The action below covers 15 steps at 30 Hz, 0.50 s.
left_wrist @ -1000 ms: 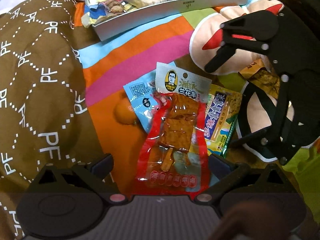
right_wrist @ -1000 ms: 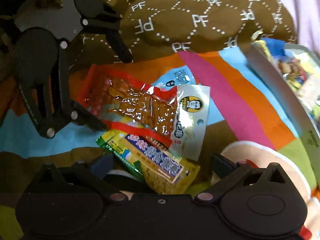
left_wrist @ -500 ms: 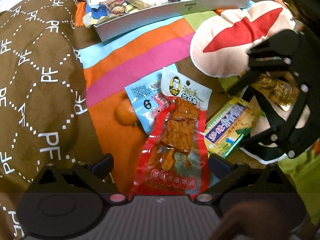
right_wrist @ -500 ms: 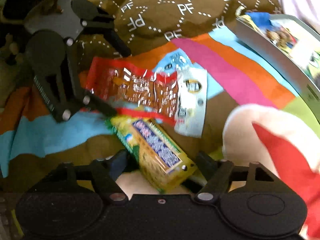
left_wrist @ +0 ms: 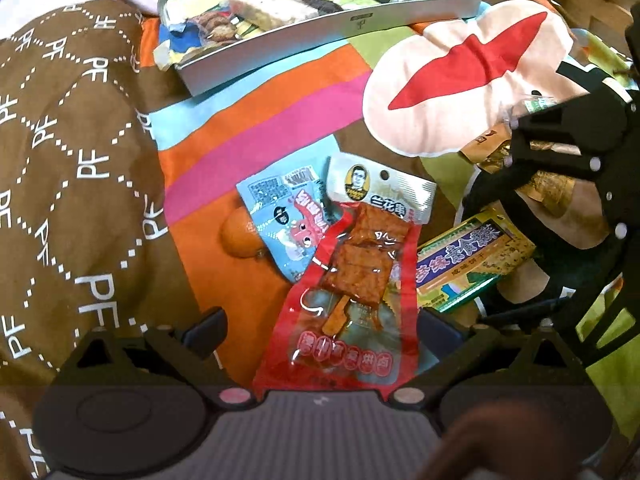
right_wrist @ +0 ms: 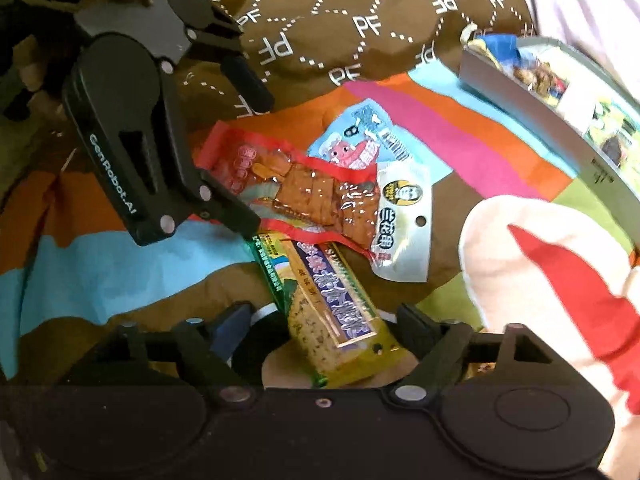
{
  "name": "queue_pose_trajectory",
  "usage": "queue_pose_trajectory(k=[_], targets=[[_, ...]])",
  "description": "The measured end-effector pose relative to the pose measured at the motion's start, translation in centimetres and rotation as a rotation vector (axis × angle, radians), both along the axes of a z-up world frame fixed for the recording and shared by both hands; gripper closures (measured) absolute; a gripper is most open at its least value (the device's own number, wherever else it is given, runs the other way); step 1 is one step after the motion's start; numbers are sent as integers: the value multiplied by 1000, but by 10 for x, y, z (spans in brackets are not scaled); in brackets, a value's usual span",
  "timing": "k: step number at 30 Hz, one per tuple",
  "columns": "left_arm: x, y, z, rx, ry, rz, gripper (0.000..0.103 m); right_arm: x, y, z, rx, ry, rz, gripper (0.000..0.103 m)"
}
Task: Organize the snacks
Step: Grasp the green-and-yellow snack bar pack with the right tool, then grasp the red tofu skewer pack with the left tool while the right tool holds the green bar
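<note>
Right wrist view: your right gripper [right_wrist: 324, 320] stands wide, its two fingers either side of the near end of the green bar [right_wrist: 332, 304], not yet pinching it. The bar's long axis runs almost straight ahead, away from you and slightly left, so the jaws lie across its narrow width; that looks like the relation your next close depends on. Its far end tucks under the red pack [right_wrist: 304, 192], which lies crosswise just beyond, silver header to the right. A blue packet [right_wrist: 360, 140] peeks out behind the red one.

Left wrist view: your left gripper [left_wrist: 320, 320] is also wide, and the red pack [left_wrist: 352, 300] lies lengthwise between its fingers, bottom edge toward you, header pointing away. From this side the bar [left_wrist: 472, 260] sits just right of the red pack, nearer your right hand. An orange [left_wrist: 240, 236] is half hidden under the blue packet [left_wrist: 288, 220].

The tray [left_wrist: 332, 28], already holding snacks, sits well beyond, at the far edge of the striped bedding [left_wrist: 248, 148]; in the right view it lies up to your right [right_wrist: 560, 128]. A plush toy [right_wrist: 540, 260] lies between the bar and the tray, so I judge you will need to lift over it. Each gripper is lined up on its own item; the right seems the readier.
</note>
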<state>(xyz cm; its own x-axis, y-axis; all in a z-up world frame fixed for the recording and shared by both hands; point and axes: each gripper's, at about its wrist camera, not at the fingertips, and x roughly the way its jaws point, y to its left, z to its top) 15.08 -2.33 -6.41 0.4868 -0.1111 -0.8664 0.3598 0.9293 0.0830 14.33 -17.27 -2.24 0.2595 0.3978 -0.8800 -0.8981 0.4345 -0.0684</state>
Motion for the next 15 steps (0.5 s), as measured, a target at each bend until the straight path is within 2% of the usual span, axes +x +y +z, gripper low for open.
queue_pose_trajectory(k=[2, 5, 9, 11, 15], targets=[[0, 1, -1, -4, 7, 5, 0, -2, -2, -1, 11, -1, -19, 29], [0, 0, -1, 2, 10, 5, 0, -5, -7, 2, 19, -9, -59, 45], [-1, 1, 0, 5, 5, 5, 1, -12, -8, 6, -4, -25, -112, 49], [-2, 2, 3, -1, 0, 7, 1, -17, -5, 7, -46, -66, -132, 50], [-5, 4, 10, -13, -21, 1, 0, -30, -1, 8, -164, -211, -207, 51]])
